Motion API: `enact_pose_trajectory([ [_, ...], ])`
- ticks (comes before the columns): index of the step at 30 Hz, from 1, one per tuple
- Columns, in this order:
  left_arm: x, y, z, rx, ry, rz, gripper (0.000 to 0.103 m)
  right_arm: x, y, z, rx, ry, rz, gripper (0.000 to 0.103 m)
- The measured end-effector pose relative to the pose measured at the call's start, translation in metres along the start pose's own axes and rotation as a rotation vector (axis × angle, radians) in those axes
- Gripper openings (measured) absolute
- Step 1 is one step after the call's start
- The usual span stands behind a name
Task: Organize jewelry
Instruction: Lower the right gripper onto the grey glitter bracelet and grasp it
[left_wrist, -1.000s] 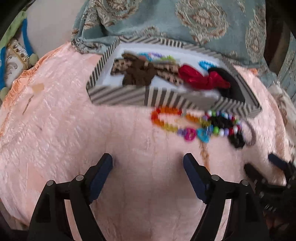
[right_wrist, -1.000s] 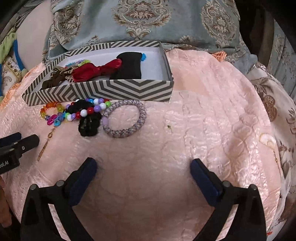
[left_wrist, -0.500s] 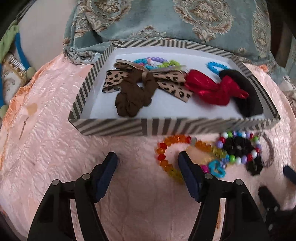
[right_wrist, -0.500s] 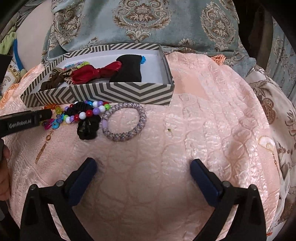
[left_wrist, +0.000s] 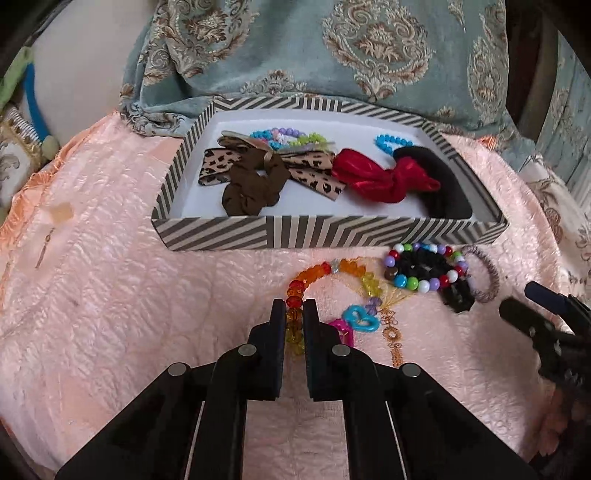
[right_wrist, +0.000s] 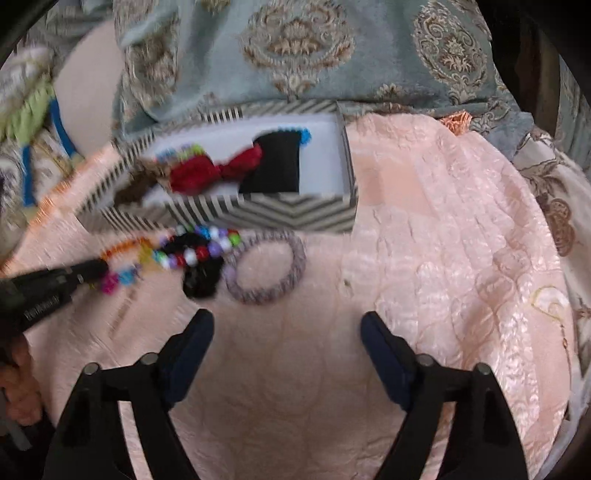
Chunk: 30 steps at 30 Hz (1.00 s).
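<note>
before the striped box (left_wrist: 273, 236), left gripper (left_wrist: 294, 314) pinches rainbow bracelet (left_wrist: 295, 291).

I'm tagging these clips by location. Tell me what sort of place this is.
Probably a bedroom or living room in a home: the striped box sits on a quilted pink bedspread, with a damask-patterned teal cushion behind it. Soft furnishings, no workbench.

Box (left_wrist: 273, 236) sits at 12 o'clock on the quilt (left_wrist: 110, 295), w/ hair ties (left_wrist: 255, 184) inside. Just before its front wall: bead necklace (left_wrist: 354, 273) – bead bracelet (left_wrist: 424, 269) at its 3 o'clock, touching – then ring band (left_wrist: 487, 277) further toward 3.
</note>
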<state>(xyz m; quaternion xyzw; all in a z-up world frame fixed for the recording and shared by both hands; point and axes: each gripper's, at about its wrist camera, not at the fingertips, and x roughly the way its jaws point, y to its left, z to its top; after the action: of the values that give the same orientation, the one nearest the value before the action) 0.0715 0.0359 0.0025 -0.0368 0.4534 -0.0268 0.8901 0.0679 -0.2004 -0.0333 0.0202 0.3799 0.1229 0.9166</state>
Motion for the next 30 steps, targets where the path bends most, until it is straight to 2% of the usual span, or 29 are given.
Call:
enact_pose_trajectory([
  [4, 0.003, -0.001, 0.002, -0.008, 0.006, -0.005, 0.000, 0.007, -0.002, 0.011, 0.006, -0.019, 0.003, 0.071],
  [6, 0.005, -0.003, 0.002, -0.002, 0.007, 0.008, 0.000, 0.014, 0.002, 0.017, -0.015, -0.017, -0.009, 0.055],
  [8, 0.006, -0.005, 0.001, 0.008, 0.010, 0.020, 0.000, 0.026, 0.005, 0.024, -0.036, 0.009, -0.047, 0.048],
  [9, 0.007, -0.006, 0.000, 0.010, 0.011, 0.024, 0.000, 0.035, 0.007, 0.024, -0.041, 0.040, -0.062, 0.039],
  [10, 0.007, -0.006, 0.000, 0.015, 0.012, 0.027, 0.000, 0.043, 0.008, 0.026, -0.050, 0.070, -0.078, 0.038],
  [17, 0.009, -0.005, -0.002, 0.007, 0.015, 0.044, 0.000, 0.050, 0.021, 0.031, -0.186, 0.109, -0.117, 0.034],
  [20, 0.011, -0.005, -0.002, 0.009, 0.018, 0.055, 0.000, 0.044, 0.017, 0.023, -0.152, 0.070, -0.090, 0.025],
  [23, 0.012, -0.005, -0.002, 0.007, 0.018, 0.061, 0.000, 0.036, 0.017, 0.021, -0.120, 0.049, -0.067, 0.009],
  [30, 0.013, -0.006, -0.003, 0.014, 0.016, 0.072, 0.000, 0.011, 0.020, 0.028, -0.094, -0.042, 0.001, 0.008],
])
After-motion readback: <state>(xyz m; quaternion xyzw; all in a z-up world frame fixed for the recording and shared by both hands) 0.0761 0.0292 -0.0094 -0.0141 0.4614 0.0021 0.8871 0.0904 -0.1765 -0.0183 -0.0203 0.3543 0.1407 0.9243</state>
